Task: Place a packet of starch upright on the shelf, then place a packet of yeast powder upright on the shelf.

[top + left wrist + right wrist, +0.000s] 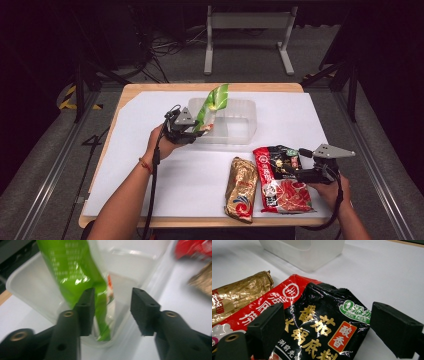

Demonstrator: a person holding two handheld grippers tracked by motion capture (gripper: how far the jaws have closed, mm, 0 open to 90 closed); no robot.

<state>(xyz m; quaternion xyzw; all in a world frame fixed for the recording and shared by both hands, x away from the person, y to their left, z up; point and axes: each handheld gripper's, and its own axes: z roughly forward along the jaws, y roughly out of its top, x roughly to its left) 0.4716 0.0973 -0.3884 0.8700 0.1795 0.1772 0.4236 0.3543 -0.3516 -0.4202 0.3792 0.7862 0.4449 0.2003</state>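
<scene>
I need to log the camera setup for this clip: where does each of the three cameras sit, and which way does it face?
High view: above the person's side, looking forward and down on the table; both forearms enter from below, left gripper at the clear bin, right gripper at the red-black packet.
Left gripper view: on the left gripper, looking into the bin at the green packet; its fingers stand apart.
Right gripper view: on the right gripper, low over the red-black packet; fingers apart.
Shared: bin, gold packet.
</scene>
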